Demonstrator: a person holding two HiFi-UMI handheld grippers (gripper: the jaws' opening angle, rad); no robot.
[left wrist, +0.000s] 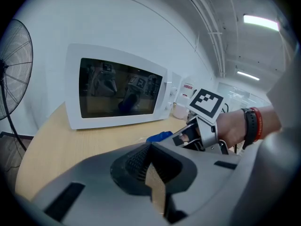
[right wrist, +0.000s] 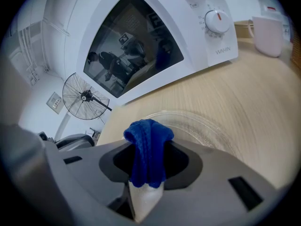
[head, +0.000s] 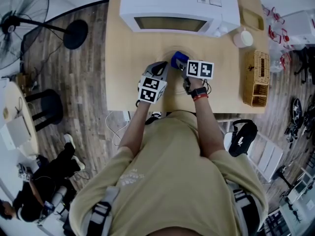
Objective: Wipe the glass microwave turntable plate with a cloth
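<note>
The glass turntable plate (right wrist: 200, 126) lies flat on the table (head: 130, 77) before the microwave (head: 177, 6), clearest in the right gripper view. There the right gripper (right wrist: 147, 173) pinches a blue cloth (right wrist: 148, 147) just above the plate's near rim. The left gripper (left wrist: 150, 173) is closed on nothing, and only the head view shows the wicker basket (head: 259, 77), contents unclear.

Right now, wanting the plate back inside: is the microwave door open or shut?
Shut: the microwave door lies flush with the control panel.
</note>
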